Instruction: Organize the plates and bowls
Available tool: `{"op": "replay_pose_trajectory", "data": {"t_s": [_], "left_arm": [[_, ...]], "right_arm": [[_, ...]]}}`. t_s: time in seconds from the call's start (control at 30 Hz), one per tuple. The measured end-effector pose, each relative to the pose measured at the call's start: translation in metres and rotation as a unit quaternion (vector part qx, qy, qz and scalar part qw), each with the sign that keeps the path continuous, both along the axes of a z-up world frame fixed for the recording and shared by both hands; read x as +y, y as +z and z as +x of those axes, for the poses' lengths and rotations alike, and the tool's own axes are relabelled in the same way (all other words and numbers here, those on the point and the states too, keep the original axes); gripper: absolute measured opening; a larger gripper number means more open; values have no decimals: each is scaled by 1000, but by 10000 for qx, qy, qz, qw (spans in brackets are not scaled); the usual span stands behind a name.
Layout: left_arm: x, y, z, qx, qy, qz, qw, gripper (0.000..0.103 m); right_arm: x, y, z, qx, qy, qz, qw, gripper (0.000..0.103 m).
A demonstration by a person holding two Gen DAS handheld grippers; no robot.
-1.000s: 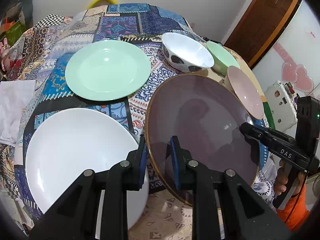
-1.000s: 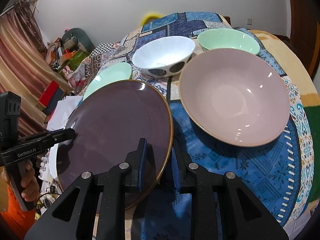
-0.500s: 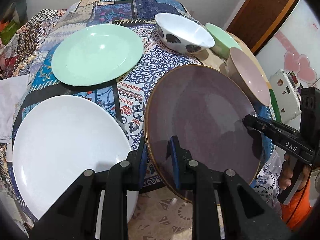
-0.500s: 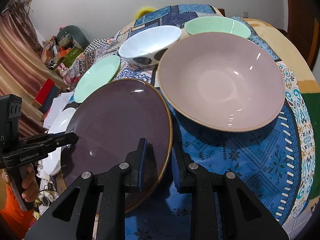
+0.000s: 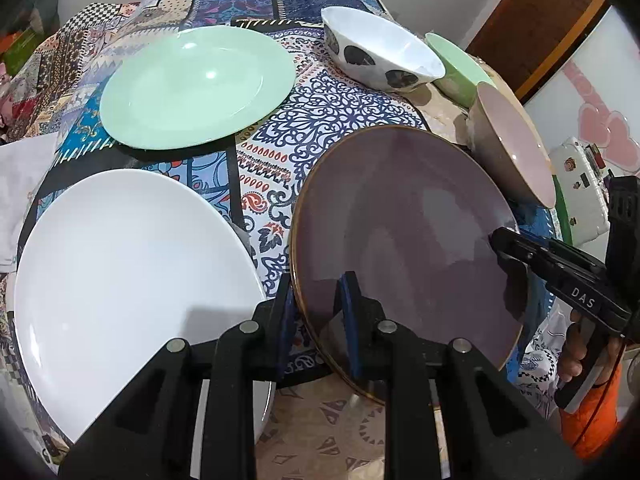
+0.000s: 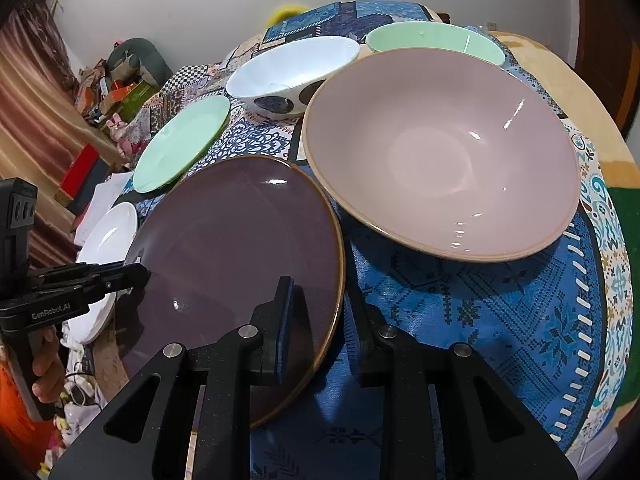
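Note:
A dark purple plate point(image 5: 404, 236) with a gold rim is held by both grippers, slightly above the patterned cloth. My left gripper point(image 5: 318, 312) is shut on its near-left rim; my right gripper point(image 6: 320, 312) is shut on its opposite rim, and the plate shows in the right wrist view point(image 6: 236, 264) too. A white plate point(image 5: 128, 280) lies at the left, a mint green plate point(image 5: 196, 84) behind it. A pink bowl point(image 6: 440, 152), a white spotted bowl point(image 6: 292, 72) and a green bowl point(image 6: 436, 40) stand beyond.
The round table point(image 5: 340, 120) has a patchwork cloth. White paper point(image 5: 20, 168) lies at its left edge. A white box point(image 5: 580, 184) stands off the right side. Clutter point(image 6: 112, 88) sits by the curtain beyond the table.
The purple plate, held by both grippers, has moved forward over the table, closer to the pink bowl. Both grippers stayed shut on it.

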State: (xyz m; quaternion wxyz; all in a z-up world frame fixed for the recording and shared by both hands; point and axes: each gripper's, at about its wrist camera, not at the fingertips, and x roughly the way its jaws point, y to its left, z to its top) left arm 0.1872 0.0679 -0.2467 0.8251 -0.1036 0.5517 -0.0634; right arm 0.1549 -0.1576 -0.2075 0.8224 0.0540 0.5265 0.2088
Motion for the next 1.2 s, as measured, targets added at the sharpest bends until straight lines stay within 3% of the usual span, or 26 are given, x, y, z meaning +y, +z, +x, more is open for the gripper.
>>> {"op": "replay_pose_trajectory", "data": {"t_s": [0.27, 0.63, 0.9, 1.03, 1.2], "left_arm": [[0, 18, -12, -307, 41, 4, 9995, 29], [3, 72, -44, -1197, 206, 290, 9922, 61], [28, 101, -75, -1748, 497, 586, 9816, 79], [43, 105, -91, -1980, 703, 652, 9755, 82], [66, 100, -101, -1941, 841, 554, 9758, 90]], "right_arm": [[-4, 16, -8, -203, -12, -109, 9997, 30], [14, 57, -23, -838, 157, -17, 9964, 55], [43, 74, -29, -1077, 442, 100, 9932, 58], [60, 75, -30, -1096, 592, 123, 9921, 58], [85, 70, -30, -1048, 807, 162, 9911, 58]]}}
